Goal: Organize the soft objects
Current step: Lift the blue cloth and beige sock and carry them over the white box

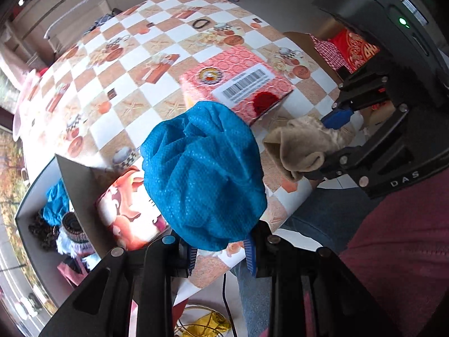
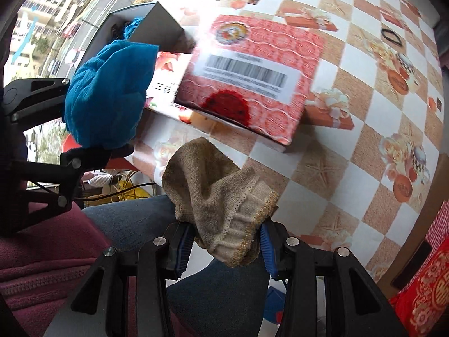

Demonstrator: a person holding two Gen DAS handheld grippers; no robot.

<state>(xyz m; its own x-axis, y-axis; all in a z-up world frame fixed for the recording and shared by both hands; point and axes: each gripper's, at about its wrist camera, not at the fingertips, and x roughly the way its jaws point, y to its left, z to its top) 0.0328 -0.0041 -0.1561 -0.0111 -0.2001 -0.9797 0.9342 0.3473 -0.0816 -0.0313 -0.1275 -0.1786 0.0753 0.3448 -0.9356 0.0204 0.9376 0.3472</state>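
My left gripper (image 1: 221, 248) is shut on a bunched blue mesh cloth (image 1: 204, 177), held above the table's near edge; the cloth also shows in the right wrist view (image 2: 108, 92). My right gripper (image 2: 224, 248) is shut on a beige sock (image 2: 221, 196), held just off the table's edge over my lap; the sock also shows in the left wrist view (image 1: 300, 146), close to the right of the blue cloth. An open grey box (image 1: 75, 185) at the left holds a blue cloth and several dark soft items. It shows in the right wrist view (image 2: 160, 25) too.
A red patterned box with a barcode label (image 1: 238, 81) lies on the checked tablecloth (image 1: 140, 84) behind the cloths. A black hair tie (image 1: 200, 24) lies far back. A cardboard box with red fabric (image 1: 350, 47) stands at the right. My legs and a yellow item are below the table edge.
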